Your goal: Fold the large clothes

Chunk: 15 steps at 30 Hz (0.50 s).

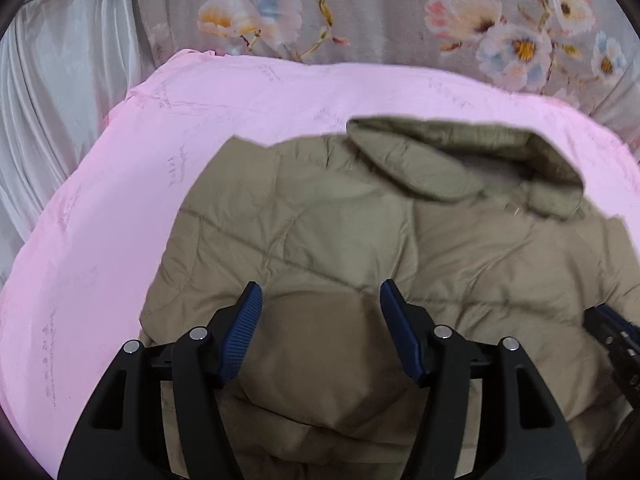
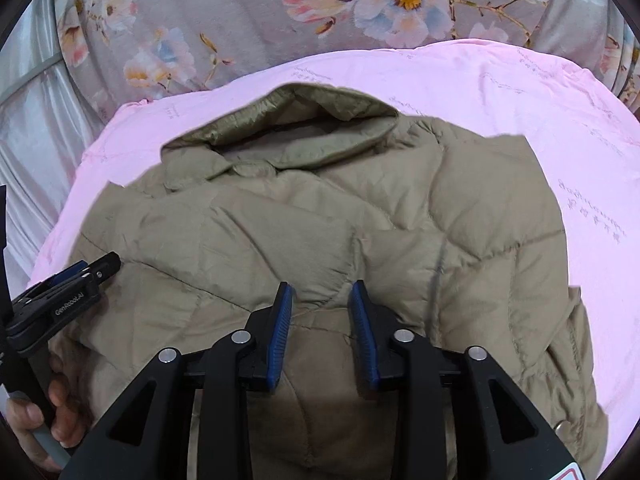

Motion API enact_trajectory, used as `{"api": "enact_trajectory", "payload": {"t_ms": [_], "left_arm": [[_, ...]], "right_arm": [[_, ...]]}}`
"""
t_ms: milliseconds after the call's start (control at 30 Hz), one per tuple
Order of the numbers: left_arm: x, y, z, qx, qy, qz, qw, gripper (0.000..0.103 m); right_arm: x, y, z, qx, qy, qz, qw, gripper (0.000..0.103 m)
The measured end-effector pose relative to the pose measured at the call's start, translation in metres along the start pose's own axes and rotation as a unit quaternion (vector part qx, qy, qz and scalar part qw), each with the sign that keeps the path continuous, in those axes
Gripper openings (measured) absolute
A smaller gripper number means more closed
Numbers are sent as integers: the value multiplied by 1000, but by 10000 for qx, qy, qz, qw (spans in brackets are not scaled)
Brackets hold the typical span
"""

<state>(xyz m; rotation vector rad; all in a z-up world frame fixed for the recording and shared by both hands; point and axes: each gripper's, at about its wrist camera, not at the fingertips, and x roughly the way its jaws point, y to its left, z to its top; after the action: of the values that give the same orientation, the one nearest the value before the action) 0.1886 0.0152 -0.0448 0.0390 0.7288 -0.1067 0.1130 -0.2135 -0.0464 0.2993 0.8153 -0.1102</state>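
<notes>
A khaki quilted puffer jacket [image 1: 340, 232] lies on a pink cover [image 1: 120, 200], its collar [image 1: 460, 160] at the far side. It also shows in the right wrist view [image 2: 300, 220] with the collar [image 2: 300, 136] at the top. My left gripper [image 1: 321, 292] is open just above the jacket's near part, nothing between its jaws. My right gripper [image 2: 321, 292] is open over the jacket too, jaws a little closer together. The left gripper [image 2: 80, 276] appears at the left edge of the right wrist view, and the right gripper [image 1: 612, 332] at the right edge of the left wrist view.
The pink cover [image 2: 540, 120] lies on a grey floral bedspread [image 1: 380, 12] that runs along the far side. A pale satin curtain [image 1: 52, 100] hangs at the left. A hand [image 2: 44, 420] holds the left gripper's handle.
</notes>
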Motion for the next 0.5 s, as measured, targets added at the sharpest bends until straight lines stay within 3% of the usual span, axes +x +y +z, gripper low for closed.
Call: {"api": "enact_trajectory", "payload": {"t_ms": [100,167,333,400,433,500], "left_arm": [[-5,-2,33,-121,-116,-302,9994,64],[5,-7,56,-215,-36,-651,9976,78],[65,-21,75,-376,525,-756,9950,78],[93,-26,71,-504,879,-741,9921,71],[101,-29,67,-436,890,-623,9931,72],[105,-38,60,-207,724,-407,9963,72]], "right_arm": [[0,-6,29,392,-99,397,9984,39],[11,-15,53,860,-103,801,9930,39],[60,-37,79,1874,225,1263,9739,40],[78,-42,78,2092,369,1365,9676,32],[80,-41,78,2054,352,1344,9688,19],[82,-37,77,1789,274,1162,9766,10]]}}
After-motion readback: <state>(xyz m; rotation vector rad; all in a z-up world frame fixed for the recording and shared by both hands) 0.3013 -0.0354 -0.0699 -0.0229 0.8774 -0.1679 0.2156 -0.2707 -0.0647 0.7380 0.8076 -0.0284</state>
